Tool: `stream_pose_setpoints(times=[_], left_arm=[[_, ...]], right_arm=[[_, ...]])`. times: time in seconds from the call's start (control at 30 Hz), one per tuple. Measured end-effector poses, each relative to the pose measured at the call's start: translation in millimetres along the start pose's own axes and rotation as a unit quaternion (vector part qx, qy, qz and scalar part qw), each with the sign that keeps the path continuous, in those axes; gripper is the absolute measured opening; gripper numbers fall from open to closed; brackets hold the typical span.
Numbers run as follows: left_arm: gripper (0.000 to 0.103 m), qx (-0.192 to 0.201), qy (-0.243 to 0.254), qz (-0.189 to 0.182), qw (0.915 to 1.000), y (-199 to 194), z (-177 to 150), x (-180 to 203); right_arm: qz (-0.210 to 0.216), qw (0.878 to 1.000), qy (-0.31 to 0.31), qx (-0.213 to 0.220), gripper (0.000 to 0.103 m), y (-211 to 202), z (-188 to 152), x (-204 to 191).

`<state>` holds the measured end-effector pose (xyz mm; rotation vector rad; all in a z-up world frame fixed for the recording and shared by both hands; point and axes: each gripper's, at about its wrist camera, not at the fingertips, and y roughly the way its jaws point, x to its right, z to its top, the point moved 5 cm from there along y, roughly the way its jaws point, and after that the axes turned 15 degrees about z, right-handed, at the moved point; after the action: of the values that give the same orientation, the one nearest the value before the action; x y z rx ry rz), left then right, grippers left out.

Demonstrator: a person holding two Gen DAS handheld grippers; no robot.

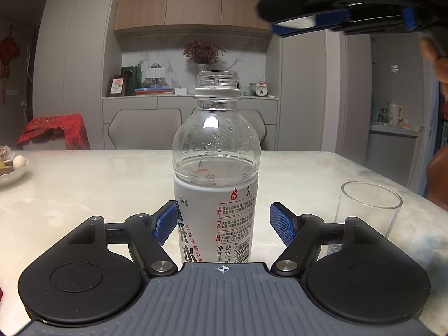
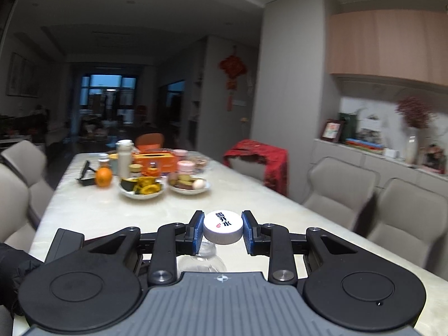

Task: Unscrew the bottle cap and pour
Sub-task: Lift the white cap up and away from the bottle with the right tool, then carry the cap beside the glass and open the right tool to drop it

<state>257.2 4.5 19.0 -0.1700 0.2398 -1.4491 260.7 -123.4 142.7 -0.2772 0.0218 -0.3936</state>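
A clear plastic bottle [image 1: 215,168] with a white label stands upright on the marble table [image 1: 84,184], its threaded neck uncapped. My left gripper [image 1: 221,222] is open, one blue pad on each side of the bottle's label with gaps to it. My right gripper [image 2: 223,228] is shut on the white bottle cap [image 2: 223,226] and holds it above the bottle's shoulder [image 2: 205,260]. In the left wrist view the right gripper [image 1: 294,25] hovers high at the upper right with the cap [image 1: 298,23] between its pads. An empty clear glass [image 1: 366,212] stands right of the bottle.
Plates of food [image 2: 141,189], an orange [image 2: 104,177], a tissue box [image 2: 152,158] and jars stand at the table's far end. A plate with an egg [image 1: 11,168] is at the left edge. Grey chairs [image 2: 340,184] line the far side. A hand [image 1: 436,61] holds the right gripper.
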Motion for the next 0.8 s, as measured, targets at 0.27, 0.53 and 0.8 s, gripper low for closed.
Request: stream_pose_setpoints(times=[0.27,0.53,0.8], left_arm=[[0.076,-0.002,0.001,0.003,1.0000,-7.6,-2.6,1.5],[0.079,-0.002,0.004,0.006,1.0000,-22.9,-7.2,2.2],[0.081,0.000,0.012,0.016,0.9998,-41.5,-11.5,2.1]], right_arm=[[-0.082,0.996,0.045,0.001,0.032,-30.0,-37.7,-22.2],[-0.163,0.983,0.090,0.002,0.032,-60.6,-76.8,-44.3],[-0.222,0.963,0.154,-0.017,0.032,-68.6,-133.3,-40.3]])
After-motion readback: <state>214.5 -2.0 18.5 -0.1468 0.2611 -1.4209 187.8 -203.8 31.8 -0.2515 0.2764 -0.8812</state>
